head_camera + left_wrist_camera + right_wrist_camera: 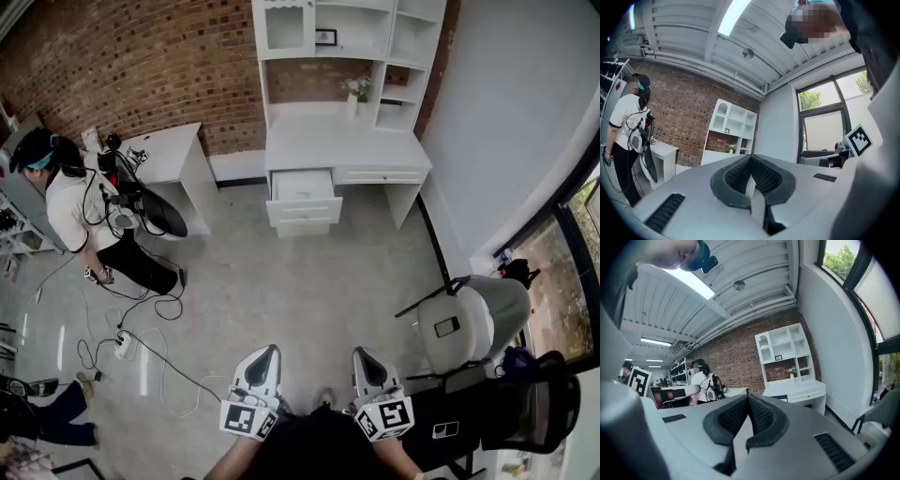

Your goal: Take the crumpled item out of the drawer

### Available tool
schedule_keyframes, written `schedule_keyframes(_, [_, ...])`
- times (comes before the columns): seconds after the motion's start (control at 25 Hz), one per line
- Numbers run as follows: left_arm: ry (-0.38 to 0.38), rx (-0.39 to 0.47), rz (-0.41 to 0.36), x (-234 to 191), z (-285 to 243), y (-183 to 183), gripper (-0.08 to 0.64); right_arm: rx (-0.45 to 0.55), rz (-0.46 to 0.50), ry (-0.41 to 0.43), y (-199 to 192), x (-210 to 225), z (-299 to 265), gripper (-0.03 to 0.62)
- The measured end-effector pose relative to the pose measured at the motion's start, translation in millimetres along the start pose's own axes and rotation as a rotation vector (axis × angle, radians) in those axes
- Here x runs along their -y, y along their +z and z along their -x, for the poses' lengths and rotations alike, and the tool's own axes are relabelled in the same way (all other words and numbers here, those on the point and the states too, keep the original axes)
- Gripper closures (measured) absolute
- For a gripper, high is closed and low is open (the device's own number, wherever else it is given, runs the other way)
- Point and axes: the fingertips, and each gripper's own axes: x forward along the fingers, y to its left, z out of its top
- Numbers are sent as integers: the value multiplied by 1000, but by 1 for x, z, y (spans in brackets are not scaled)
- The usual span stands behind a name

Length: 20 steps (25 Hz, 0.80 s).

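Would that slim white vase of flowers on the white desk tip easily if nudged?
Likely yes: the slim white vase stands tall on a narrow base, and the flowers sit high. It seems small, so probably light. Material unclear from here; possibly breakable.

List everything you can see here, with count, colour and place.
desk with shelves: one, white, against brick wall
drawer: one, white, open, left part of desk
vase: one, white, on desk
side table: one, white, left of desk
person: one, white top, by side table
cables: several, dark and white, floor at left
chair: one, grey, right, phone on seat
left gripper: one, white, shut, empty
right gripper: one, white, shut, empty
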Motion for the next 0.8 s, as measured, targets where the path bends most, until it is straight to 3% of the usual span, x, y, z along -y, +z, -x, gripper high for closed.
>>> schedule_keyframes(0.28, [11, -9, -18, 27, -32, -12, 536, 11, -3, 43, -2, 34, -4, 578])
schedule_keyframes(0.44, [27, -20, -66, 37, -54, -19, 537, 1, 5, 71, -9, 57, -16, 578])
schedule_keyframes(0.8, [74, -58, -62, -2, -114, -33, 537, -35, -2, 102, -12, 95, -93, 578])
